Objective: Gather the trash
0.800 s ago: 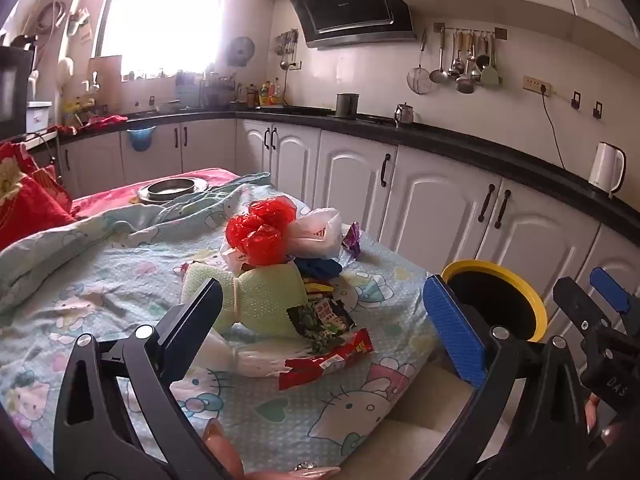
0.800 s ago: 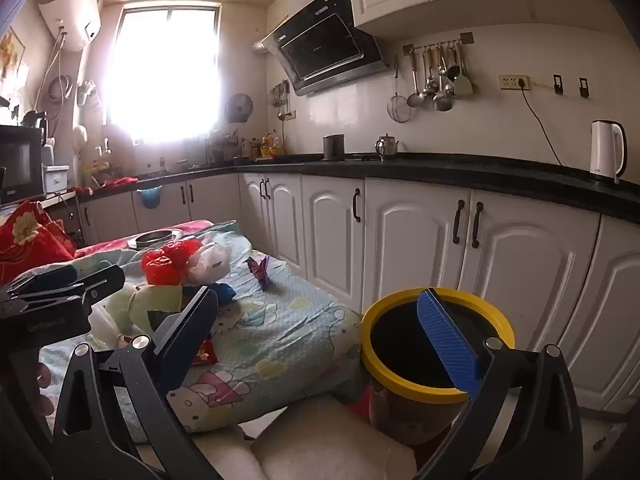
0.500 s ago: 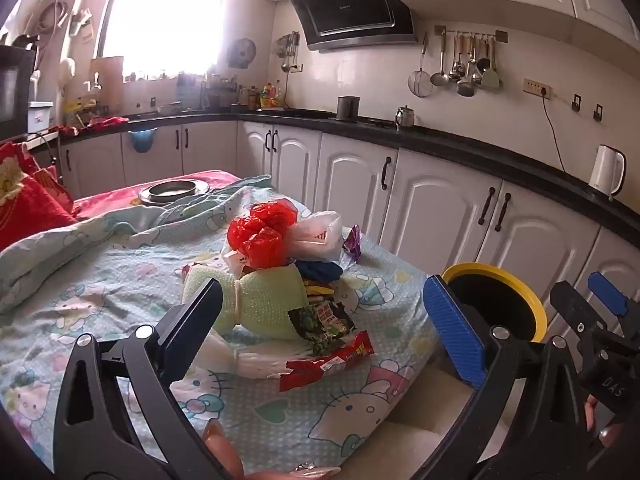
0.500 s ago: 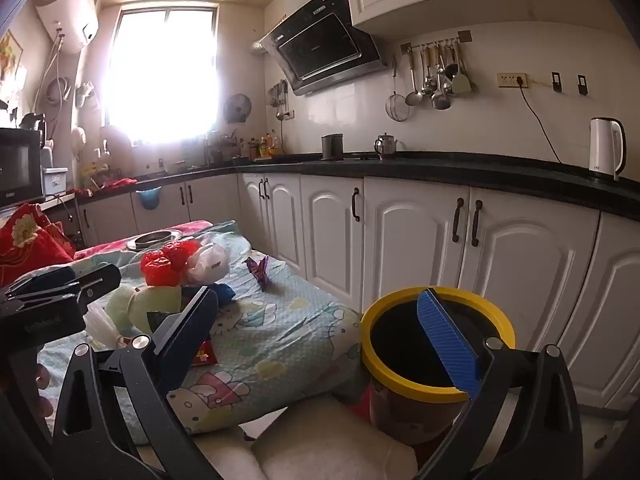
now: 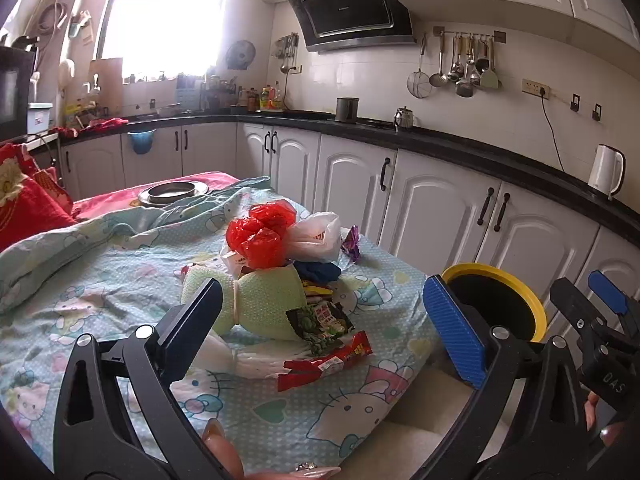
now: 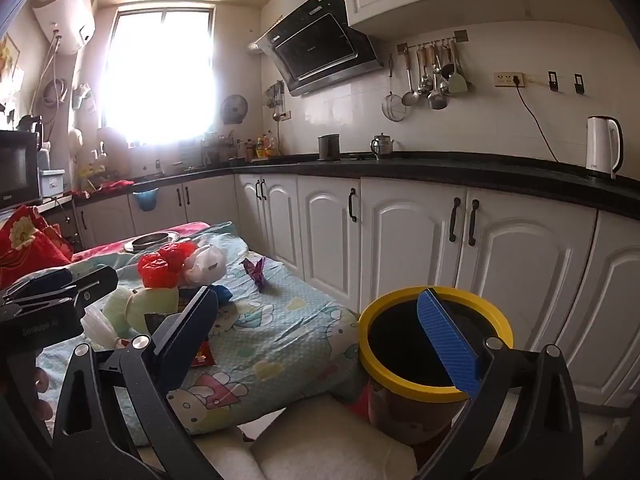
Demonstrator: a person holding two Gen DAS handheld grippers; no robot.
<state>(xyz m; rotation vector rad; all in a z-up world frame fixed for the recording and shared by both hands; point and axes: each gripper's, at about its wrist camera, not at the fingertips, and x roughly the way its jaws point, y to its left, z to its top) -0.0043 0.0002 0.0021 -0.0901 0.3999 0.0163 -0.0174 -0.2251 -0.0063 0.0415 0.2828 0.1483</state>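
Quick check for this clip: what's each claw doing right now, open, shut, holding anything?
Left claw: open wide, holding nothing, aimed at the trash pile on the bedsheet.
Right claw: open wide, empty, by the yellow-rimmed bin.

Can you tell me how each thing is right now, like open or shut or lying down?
left gripper: open, empty
right gripper: open, empty
yellow-rimmed bin: upright, no lid
red snack wrapper: lying flat
white plastic bag: crumpled
cabinet doors: shut
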